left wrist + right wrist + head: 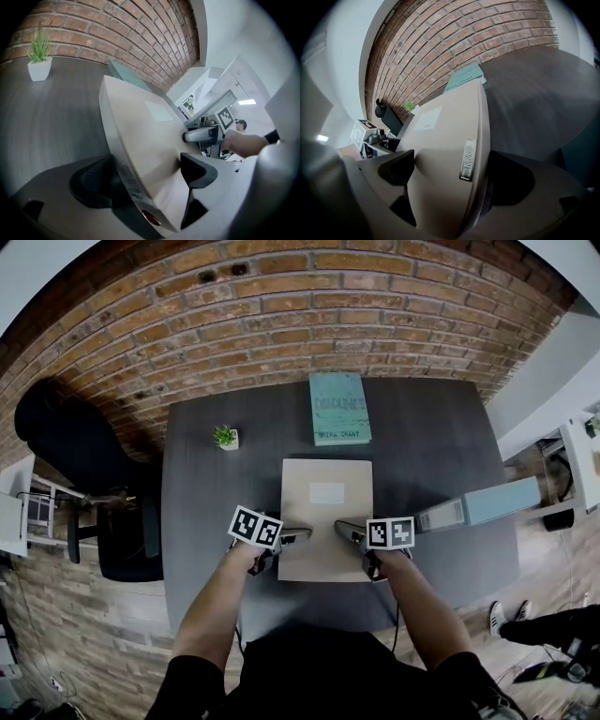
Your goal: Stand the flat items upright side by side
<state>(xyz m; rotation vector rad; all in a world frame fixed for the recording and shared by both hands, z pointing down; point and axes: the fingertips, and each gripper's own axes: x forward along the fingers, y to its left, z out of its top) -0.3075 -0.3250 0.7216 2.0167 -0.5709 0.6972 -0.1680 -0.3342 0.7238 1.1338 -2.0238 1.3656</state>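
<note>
A thick beige book (326, 512) lies flat in the middle of the dark grey table (206, 512). My left gripper (291, 538) is at its near left corner and my right gripper (352, 535) at its near right corner. In the left gripper view the book's spine (126, 178) runs between the wide jaws of the left gripper (140, 168), one finger over the cover and one beside the spine. In the right gripper view the right gripper (450, 164) straddles the book's other edge (468, 159) the same way. I see no pad pressing. A teal book (339, 407) lies flat behind.
A light blue book (487, 502) lies at the table's right edge. A small potted plant (226, 437) stands at the back left. A black chair (75, 456) is left of the table, and a brick wall (281, 315) stands behind it.
</note>
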